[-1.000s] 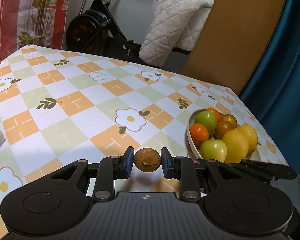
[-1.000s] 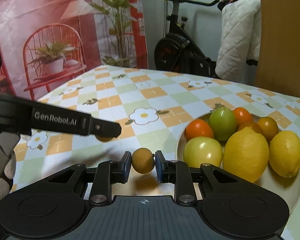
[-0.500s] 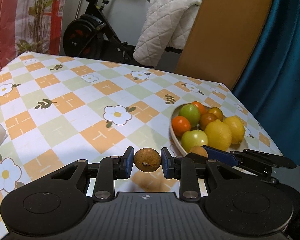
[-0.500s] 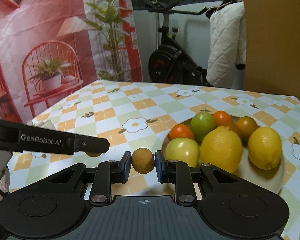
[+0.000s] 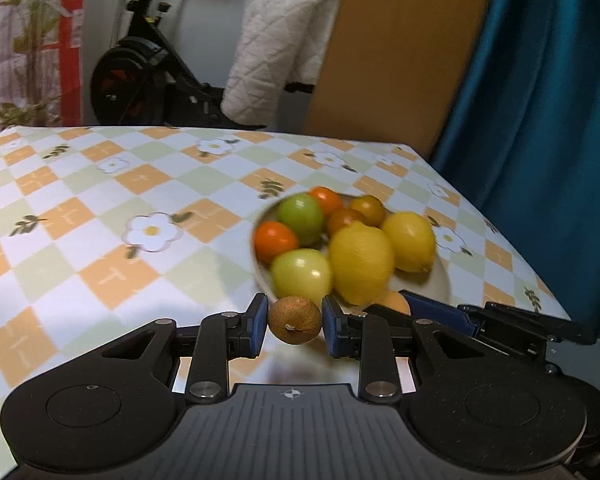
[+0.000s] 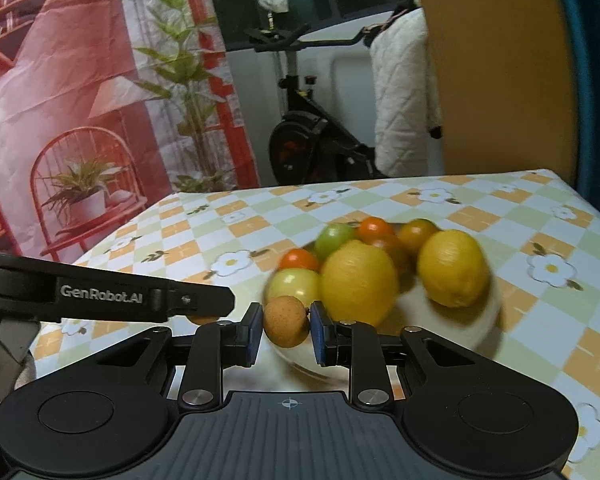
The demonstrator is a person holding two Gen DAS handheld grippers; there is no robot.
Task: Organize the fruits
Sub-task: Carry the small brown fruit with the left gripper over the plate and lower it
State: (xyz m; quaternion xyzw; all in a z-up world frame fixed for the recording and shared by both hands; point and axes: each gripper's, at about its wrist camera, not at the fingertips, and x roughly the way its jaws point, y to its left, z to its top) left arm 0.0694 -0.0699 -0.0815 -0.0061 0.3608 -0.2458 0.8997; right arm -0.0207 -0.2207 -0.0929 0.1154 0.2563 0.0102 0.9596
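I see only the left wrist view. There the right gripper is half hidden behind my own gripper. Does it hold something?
Observer: Yes. The right gripper is shut on a small round tan fruit.
Operator: Where is this fruit compared with the plate?
Observer: In the right wrist view it is in front of the near rim of the plate, just below a pale green fruit.
Operator: Is my left gripper visible there?
Observer: Yes, the left gripper enters from the left edge, side on, with white lettering on its finger.
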